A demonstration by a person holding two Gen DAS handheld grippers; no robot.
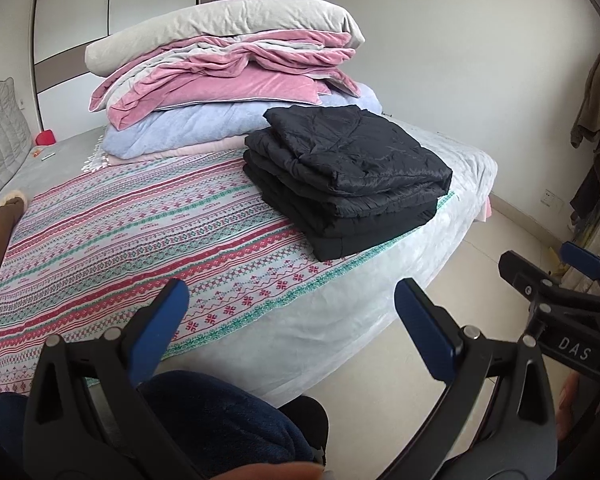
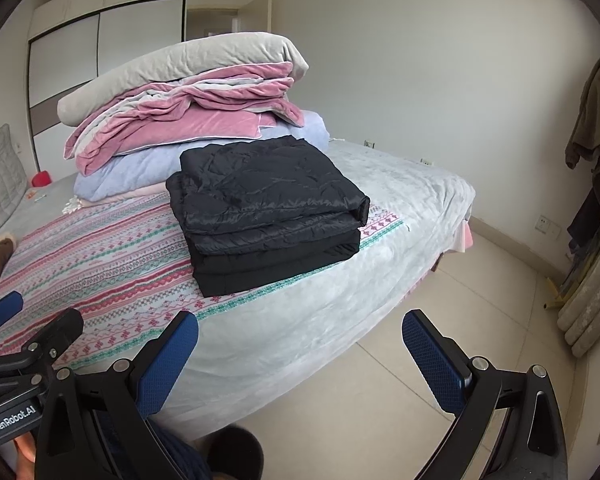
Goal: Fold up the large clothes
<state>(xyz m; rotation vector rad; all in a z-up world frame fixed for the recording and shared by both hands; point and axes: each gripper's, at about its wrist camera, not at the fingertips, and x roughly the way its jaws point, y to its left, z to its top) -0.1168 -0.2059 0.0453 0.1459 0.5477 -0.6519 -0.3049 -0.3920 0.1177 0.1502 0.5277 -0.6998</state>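
The black garment (image 2: pixel 268 208) lies folded in a neat stack on the patterned bed cover (image 1: pixel 112 236), both the left gripper (image 1: pixel 292 320) and the right gripper (image 2: pixel 300 352) held wide and empty — folding seems finished, so next probably comes another garment.

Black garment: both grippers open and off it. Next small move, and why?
Probably none on the black garment: it lies folded in a squared stack on the bed. Left gripper and right gripper hang open, short of the bed edge. I'd hold back and fetch another item.
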